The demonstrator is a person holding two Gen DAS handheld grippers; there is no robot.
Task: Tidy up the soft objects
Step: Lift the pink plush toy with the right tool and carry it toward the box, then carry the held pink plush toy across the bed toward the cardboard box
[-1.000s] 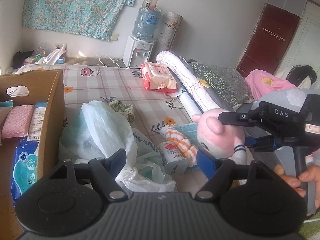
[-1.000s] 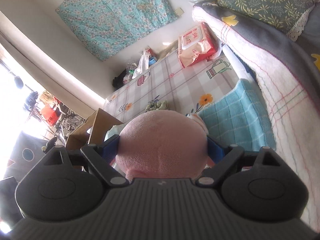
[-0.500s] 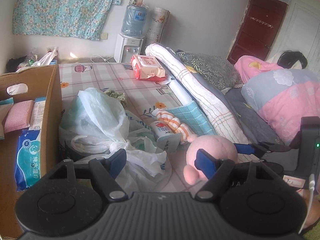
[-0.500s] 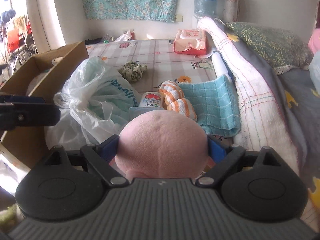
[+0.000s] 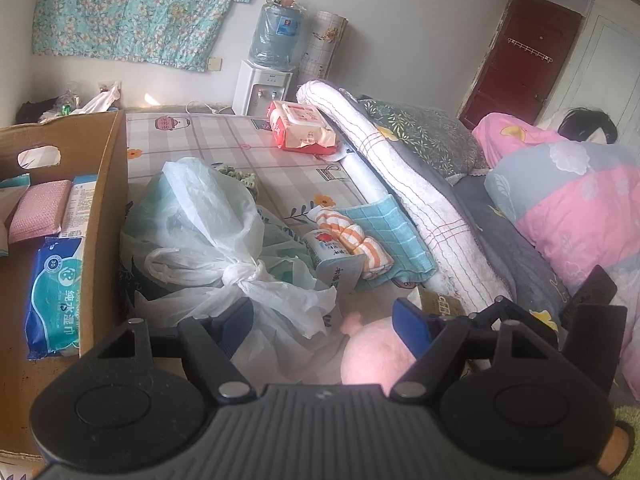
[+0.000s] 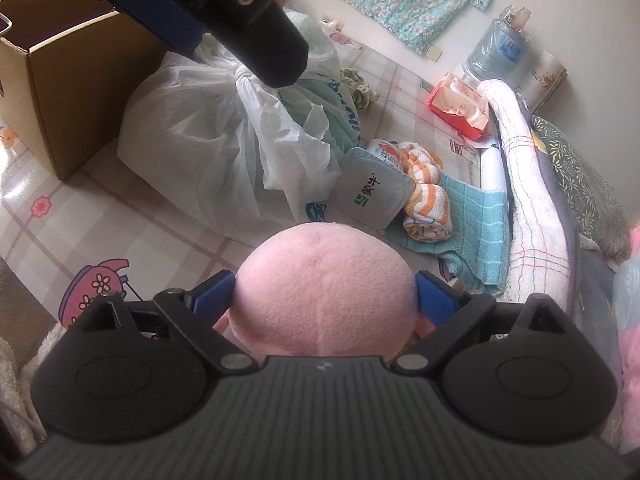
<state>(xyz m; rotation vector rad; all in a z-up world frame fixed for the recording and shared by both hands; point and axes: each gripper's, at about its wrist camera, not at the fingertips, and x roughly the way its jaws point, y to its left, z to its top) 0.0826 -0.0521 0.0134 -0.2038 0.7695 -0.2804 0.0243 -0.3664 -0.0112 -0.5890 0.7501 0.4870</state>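
Note:
My right gripper (image 6: 324, 292) is shut on a round pink plush toy (image 6: 324, 280), whose back fills the gap between the blue pads. It hangs low over the checked mat. In the left wrist view the plush (image 5: 370, 354) shows just under my right-hand finger, with the other tool's black frame (image 5: 516, 332) behind it. My left gripper (image 5: 322, 322) is open and holds nothing, hovering above the knotted white plastic bag (image 5: 200, 232). One of its fingers (image 6: 256, 20) crosses the top of the right wrist view. An orange-striped towel (image 6: 424, 196) lies on a teal cloth (image 6: 472, 216).
A cardboard box (image 5: 108, 200) with wipes packs stands at the left. A grey milk pack (image 6: 370, 196) sits beside the towel. A rolled white blanket (image 5: 400, 184), pillows and pink bedding run along the right. A red wipes pack (image 5: 300, 124) lies farther back.
The right gripper rolled upright and carried the plush down and left, from beside the blanket to low in front of the left gripper. The left gripper shifted slightly and stayed open.

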